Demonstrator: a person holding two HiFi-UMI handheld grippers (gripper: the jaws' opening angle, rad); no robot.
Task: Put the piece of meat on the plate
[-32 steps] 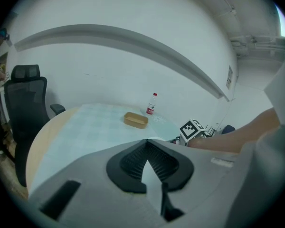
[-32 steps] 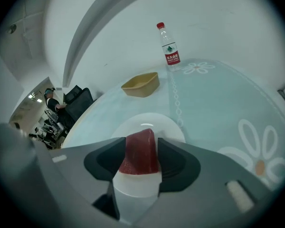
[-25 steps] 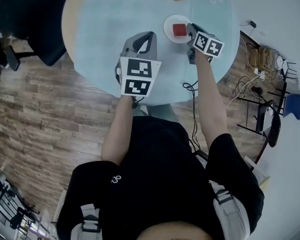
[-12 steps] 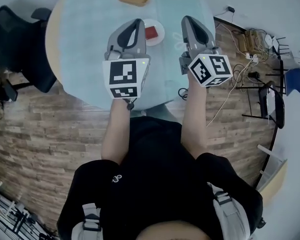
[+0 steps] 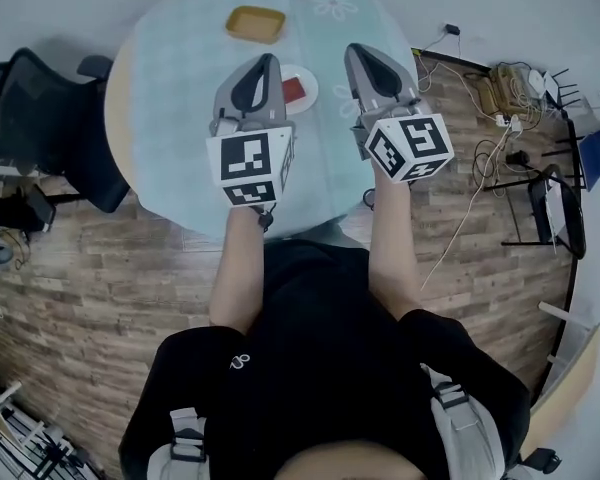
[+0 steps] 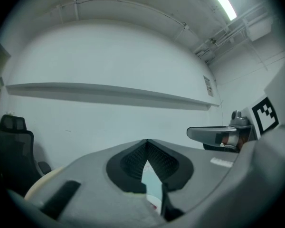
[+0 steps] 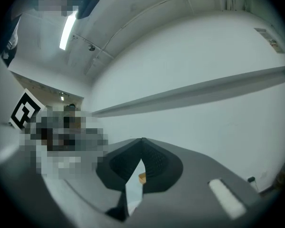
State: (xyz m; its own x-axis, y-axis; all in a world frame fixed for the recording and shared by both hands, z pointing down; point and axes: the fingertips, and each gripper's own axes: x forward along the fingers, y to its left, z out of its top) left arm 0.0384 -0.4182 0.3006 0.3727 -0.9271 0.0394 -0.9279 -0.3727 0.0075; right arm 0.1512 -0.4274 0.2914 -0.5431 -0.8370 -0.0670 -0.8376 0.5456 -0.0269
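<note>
Two tongs, head view: my left gripper and right gripper hover level over the round table with a pale blue cloth, both empty.
Meat, head view: one flat red piece of meat lies on one small white round plate, between my tongs; one shallow yellow tray sits beyond.
Left gripper view: jaws pressed together, nothing pinched.
Right gripper view: jaws pressed together, nothing between them.
Risk: lowering either arm carelessly could knock the plate and tip the meat off.
</note>
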